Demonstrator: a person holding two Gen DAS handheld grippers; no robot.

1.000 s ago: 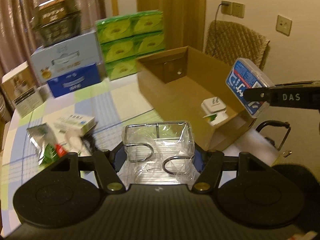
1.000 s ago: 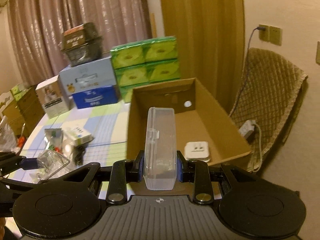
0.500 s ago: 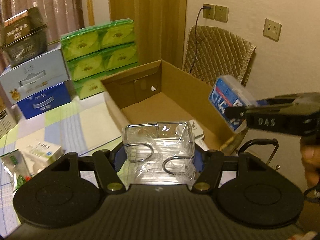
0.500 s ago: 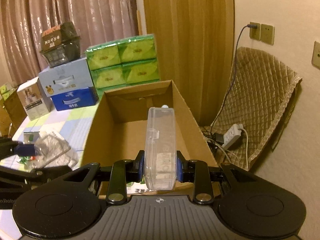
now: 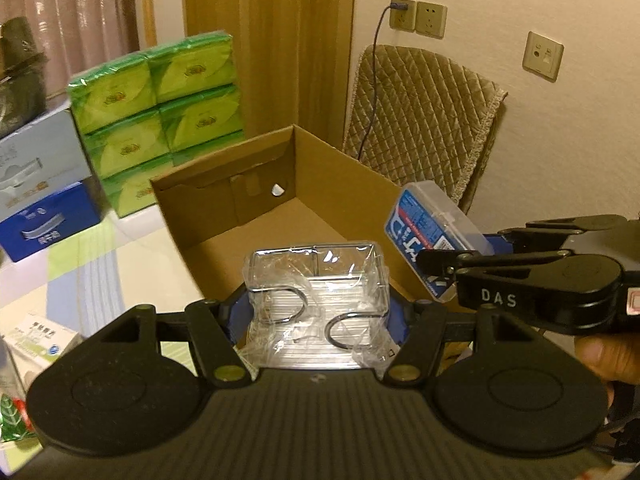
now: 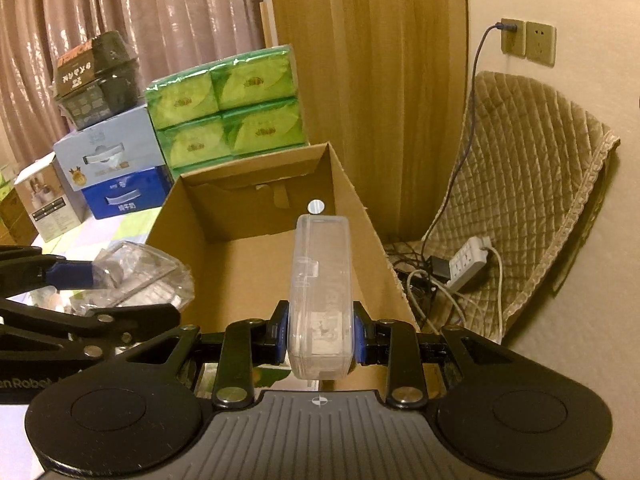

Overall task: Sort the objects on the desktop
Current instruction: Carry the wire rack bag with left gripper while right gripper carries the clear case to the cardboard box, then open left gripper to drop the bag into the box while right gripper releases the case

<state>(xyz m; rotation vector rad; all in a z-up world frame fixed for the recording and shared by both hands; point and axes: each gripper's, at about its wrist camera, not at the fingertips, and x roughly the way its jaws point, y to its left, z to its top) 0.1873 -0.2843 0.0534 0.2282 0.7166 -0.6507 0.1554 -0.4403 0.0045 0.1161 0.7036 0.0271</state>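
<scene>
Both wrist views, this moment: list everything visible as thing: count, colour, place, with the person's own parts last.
cardboard box: one, brown, open, on the table's right edge
clear hook pack: one, transparent with metal hooks, in the left gripper, over the box's near edge
clear plastic case: one, transparent with a blue label, in the right gripper, over the box
tissue packs: one stack, green, behind the box
blue and white carton: one, left of the tissue packs
dark package: one, on top of that carton
tablecloth: one, pale checked
chair: one, quilted beige cover, by the wall
power strip: one, white, on the chair
wall sockets: beige
left gripper: black, shut
right gripper: black, shut
hand: one, partly visible, right edge
</scene>
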